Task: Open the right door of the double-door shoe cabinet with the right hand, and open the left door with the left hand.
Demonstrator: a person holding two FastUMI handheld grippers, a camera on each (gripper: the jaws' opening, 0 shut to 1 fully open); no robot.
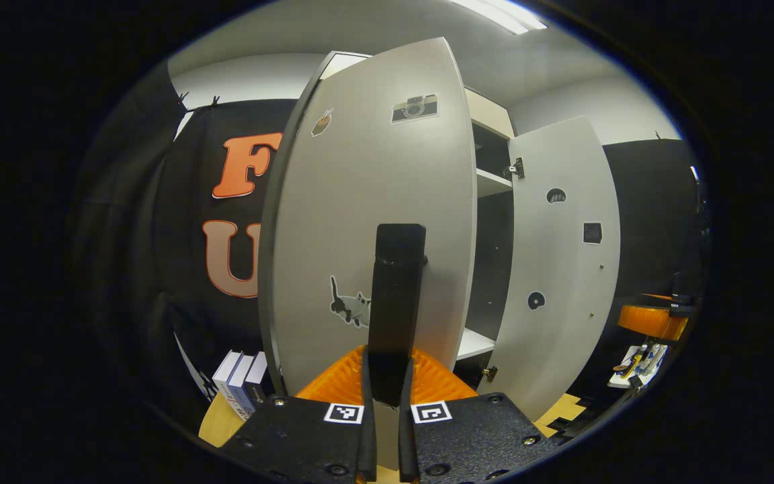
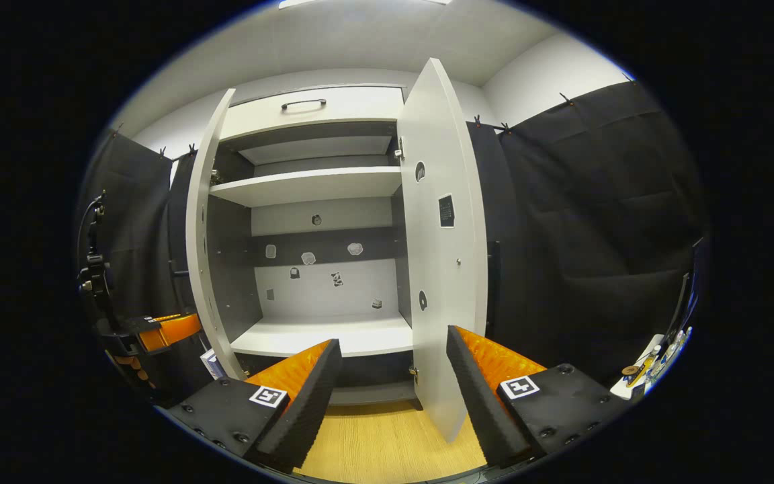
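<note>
Shoe cabinet [image 2: 313,195] ahead, both doors swung out: left door [image 1: 373,222] close before the left gripper [image 1: 387,403], right door [image 2: 444,269] edge-on between the fingers of the right gripper [image 2: 394,383]. Left gripper closed on its black handle [image 1: 397,296]; right gripper spread wide, holding nothing.

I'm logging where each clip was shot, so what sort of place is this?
Probably a staged recording booth, not a home: black cloth walls clipped up around a lone double-door shoe cabinet, both doors open, on a wood-look floor.
</note>
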